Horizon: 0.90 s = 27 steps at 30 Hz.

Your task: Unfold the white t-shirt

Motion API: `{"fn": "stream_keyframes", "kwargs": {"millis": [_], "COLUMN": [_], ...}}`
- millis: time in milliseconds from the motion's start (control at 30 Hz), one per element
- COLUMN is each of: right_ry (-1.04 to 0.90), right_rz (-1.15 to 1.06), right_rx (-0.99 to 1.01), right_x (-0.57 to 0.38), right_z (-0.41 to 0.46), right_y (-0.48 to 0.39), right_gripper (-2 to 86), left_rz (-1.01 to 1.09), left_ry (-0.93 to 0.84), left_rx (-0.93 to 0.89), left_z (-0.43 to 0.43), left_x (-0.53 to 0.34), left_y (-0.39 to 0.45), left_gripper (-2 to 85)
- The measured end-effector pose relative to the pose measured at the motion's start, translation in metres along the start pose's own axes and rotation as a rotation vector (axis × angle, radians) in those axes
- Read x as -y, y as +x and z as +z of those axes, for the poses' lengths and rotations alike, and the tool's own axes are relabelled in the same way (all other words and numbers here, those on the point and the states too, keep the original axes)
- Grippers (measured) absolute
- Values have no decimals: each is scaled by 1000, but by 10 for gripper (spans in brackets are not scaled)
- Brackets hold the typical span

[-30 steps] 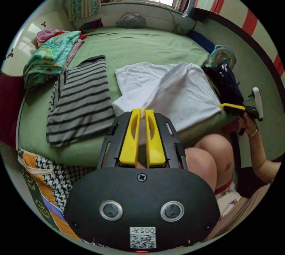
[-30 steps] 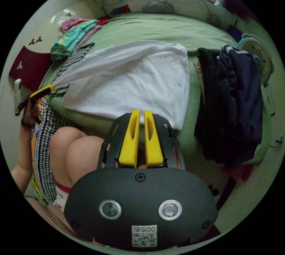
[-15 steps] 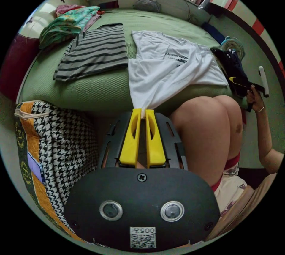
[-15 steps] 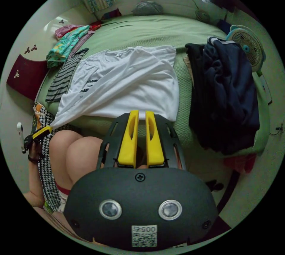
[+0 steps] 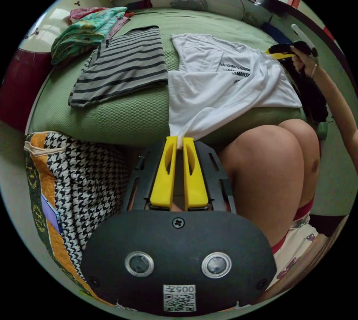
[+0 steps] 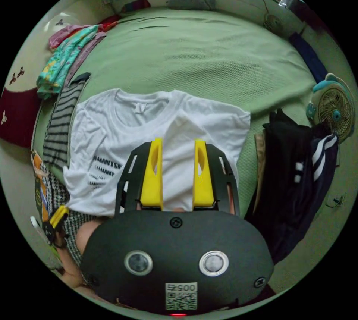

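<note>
White t-shirt (image 6: pixel 123 137) is lying mostly opened on the green bed (image 6: pixel 194 51), hem hanging over the near edge. Left gripper (image 5: pixel 178 141) is pinching a hem corner, jaws closed on cloth. Right gripper (image 6: pixel 175 144) is hovering above the shirt, jaws wide, empty. Judgement: nearly done; remaining: flattening the right-side fold.

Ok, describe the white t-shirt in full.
The white t-shirt is thin and soft-looking, with dark print lines on the chest. It lies face up, mostly spread on the green bed, collar away from the person, hem hanging off the edge. The left tongs pinch a hem corner; the open right tongs hover above it.
</note>
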State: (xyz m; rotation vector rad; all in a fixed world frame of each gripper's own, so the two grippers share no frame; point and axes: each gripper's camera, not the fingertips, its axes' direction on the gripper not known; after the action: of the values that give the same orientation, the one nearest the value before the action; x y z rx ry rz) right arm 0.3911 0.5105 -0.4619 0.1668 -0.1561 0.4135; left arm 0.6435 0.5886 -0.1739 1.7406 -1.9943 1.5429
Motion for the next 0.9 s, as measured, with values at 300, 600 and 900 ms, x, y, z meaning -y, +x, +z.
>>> {"fn": "stream_keyframes", "kwargs": {"millis": [300,600,900], "right_ry": [-62,11,160], "right_rz": [116,79,87], "right_rx": [-72,-13,0], "right_x": [17,-42,-173], "right_z": [23,-7,-82], "right_y": [-3,19,77], "right_gripper": [82,-14,-16], "left_rz": [25,32,25], "left_ry": [-23,6,88], "left_rx": [-5,-11,-2], "left_z": [-11,-36,-90], "left_x": [-16,-40,-69], "left_y": [-7,-10,-7], "left_gripper": [44,43,43]}}
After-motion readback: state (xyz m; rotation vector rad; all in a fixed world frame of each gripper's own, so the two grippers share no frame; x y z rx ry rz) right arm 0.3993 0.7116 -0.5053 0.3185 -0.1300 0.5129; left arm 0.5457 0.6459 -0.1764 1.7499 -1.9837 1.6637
